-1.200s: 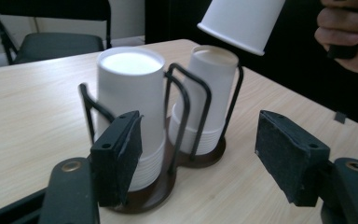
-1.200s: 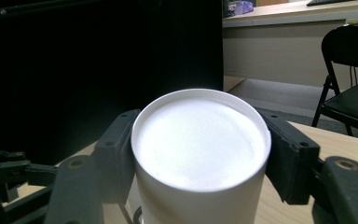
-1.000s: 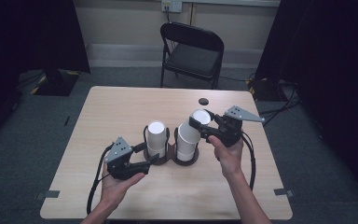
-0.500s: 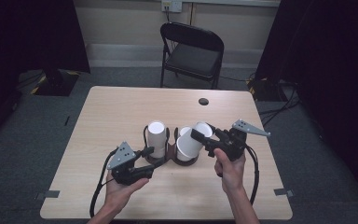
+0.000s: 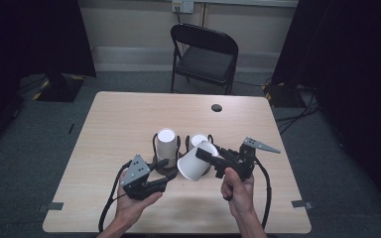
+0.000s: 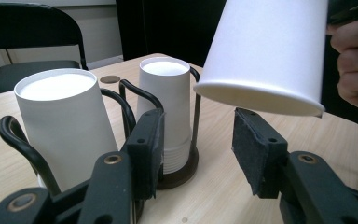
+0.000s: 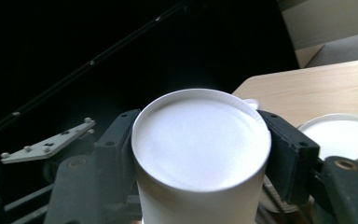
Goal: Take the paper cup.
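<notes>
The pale wood-grain tabletop [image 5: 129,119] is carrying a black wire cup holder [image 6: 135,100] near its middle, with two stacks of smooth white paper cups [image 5: 166,143] standing upside down in its rings. Just right of the holder, the right gripper [image 5: 204,156] is pinching a single tapered white paper cup [image 5: 196,162] between its padded jaws, tilting it off the table. The left gripper [image 5: 161,173] is sitting just before the holder, jaws spread around nothing. Beyond the table a black folding metal chair [image 5: 206,54] is standing.

right gripper [image 5: 204,157] clamps tilted paper cup [image 5: 194,162]; left gripper [image 5: 164,174] beside holder [image 5: 164,164]
</notes>
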Motion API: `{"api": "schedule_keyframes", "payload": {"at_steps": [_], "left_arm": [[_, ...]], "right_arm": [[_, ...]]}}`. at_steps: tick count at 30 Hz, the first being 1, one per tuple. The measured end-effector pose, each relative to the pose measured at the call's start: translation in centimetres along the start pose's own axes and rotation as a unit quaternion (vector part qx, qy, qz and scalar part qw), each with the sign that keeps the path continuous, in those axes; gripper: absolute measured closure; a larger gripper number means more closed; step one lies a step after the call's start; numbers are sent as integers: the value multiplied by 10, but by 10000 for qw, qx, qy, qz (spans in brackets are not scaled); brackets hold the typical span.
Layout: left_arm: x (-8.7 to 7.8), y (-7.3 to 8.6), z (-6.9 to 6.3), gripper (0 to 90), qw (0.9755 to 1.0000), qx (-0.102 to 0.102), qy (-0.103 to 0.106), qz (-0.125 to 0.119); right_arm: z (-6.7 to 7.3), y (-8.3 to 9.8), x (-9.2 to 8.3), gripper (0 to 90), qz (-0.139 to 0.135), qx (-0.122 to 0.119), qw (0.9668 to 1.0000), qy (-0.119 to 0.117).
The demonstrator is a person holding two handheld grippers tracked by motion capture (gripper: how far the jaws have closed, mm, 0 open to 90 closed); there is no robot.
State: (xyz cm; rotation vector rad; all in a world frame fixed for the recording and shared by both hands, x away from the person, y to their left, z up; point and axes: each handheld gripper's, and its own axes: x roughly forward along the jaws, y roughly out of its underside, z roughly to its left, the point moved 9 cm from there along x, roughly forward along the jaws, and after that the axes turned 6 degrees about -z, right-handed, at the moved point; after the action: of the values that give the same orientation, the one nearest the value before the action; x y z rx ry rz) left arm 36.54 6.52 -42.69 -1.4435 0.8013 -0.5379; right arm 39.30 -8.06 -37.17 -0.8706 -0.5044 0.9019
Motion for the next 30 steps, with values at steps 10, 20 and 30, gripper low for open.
{"api": "schedule_keyframes", "payload": {"at_steps": [10,20,30], "left_arm": [[0,-2,-4,562,9996,226,-147,-116],[-3,-8,-3,656,9983,321,-350,-330],[-9,-12,3,686,9970,362,-496,-469]], "right_arm": [[9,14,16,346,235,374,9987,-258],[15,22,28,345,424,948,9931,-541],[14,27,37,343,669,1401,9857,-650]]}}
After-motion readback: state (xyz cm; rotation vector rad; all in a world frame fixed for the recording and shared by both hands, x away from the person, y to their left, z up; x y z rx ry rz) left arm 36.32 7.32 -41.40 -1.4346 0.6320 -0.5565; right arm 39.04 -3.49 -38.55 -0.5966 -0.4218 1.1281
